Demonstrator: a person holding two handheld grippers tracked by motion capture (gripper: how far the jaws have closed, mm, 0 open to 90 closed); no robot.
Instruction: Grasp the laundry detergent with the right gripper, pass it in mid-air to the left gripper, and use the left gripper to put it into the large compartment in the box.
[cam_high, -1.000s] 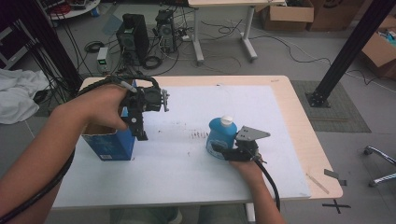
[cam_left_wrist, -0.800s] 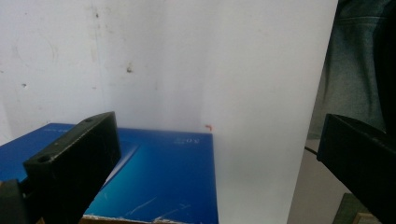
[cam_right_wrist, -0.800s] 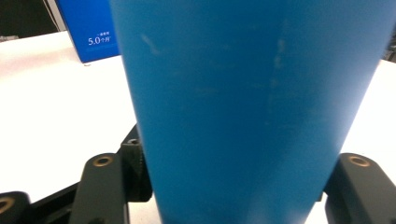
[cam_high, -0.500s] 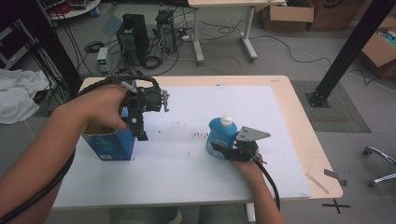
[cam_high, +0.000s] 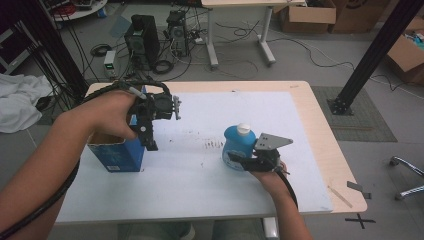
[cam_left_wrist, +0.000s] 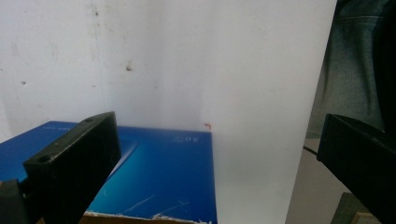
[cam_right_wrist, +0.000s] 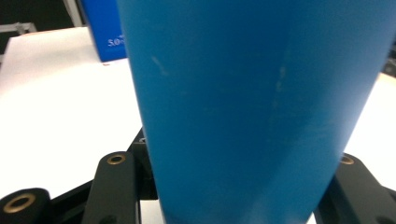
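Bottle (cam_high: 238, 146), blue with a white cap, stands upright near the middle of the white table (cam_high: 210, 200) in the high view. The right gripper (cam_high: 243, 162) has just closed its jaws on the bottle's lower body from the person's side. To the left, the left gripper (cam_high: 149, 141) hangs at the near right corner of the open blue box (cam_high: 117, 159), jaws pointing down. A judgement: the grip sits low on a tall, smooth body, so a quick lift or tilt could let the bottle pivot and tip. Whether the cap is tight, or what the bottle holds, I cannot tell.

Left gripper view: the 2 black jaws stand wide apart with nothing between them, above the box (cam_left_wrist: 154, 177) and its torn cardboard rim. Its inside is out of sight here, so its contents cannot be told. A jaw dropping onto that rim could shove the box.

Right gripper view: the bottle (cam_right_wrist: 252, 107) stands clamped between the jaws; the box (cam_right_wrist: 106, 32) stands well beyond it.
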